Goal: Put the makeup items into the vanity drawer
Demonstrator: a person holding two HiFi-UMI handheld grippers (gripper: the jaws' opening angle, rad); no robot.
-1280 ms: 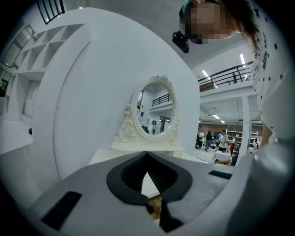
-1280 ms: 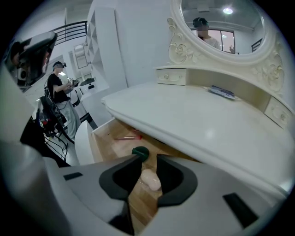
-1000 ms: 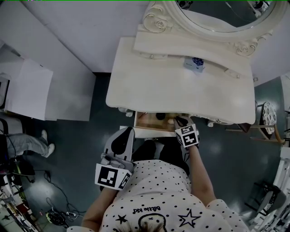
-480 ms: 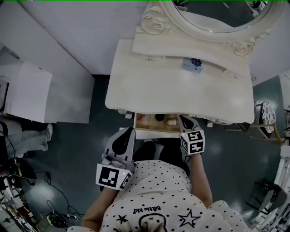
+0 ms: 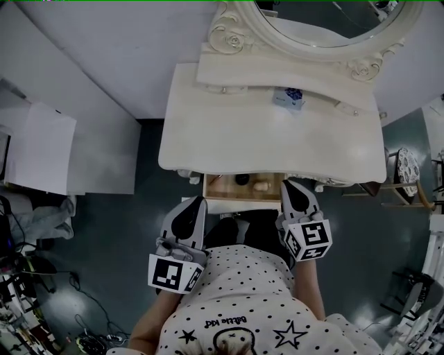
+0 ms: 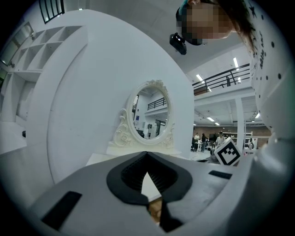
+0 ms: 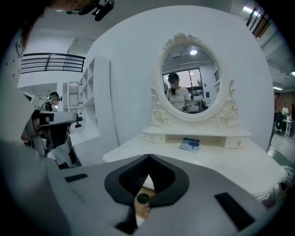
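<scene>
Vanity tabletop point(image 5: 270, 139) carried an oval mirror point(image 5: 326, 21) at its back. Drawer point(image 5: 218, 186) under the front edge stood open. Left tongs point(image 5: 196, 202) and right tongs point(image 5: 290, 184) were both pressed together, pinching nothing, just in front of the drawer. Small blue-and-white box point(image 5: 288, 98) sat at the tabletop's rear. Dark round item point(image 5: 242, 179) and beige item point(image 5: 260, 186) lay side by side in the drawer.

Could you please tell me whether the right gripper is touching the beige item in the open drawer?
Apart. The head view shows bare wood of the drawer between the shut right gripper and the beige item.
</scene>
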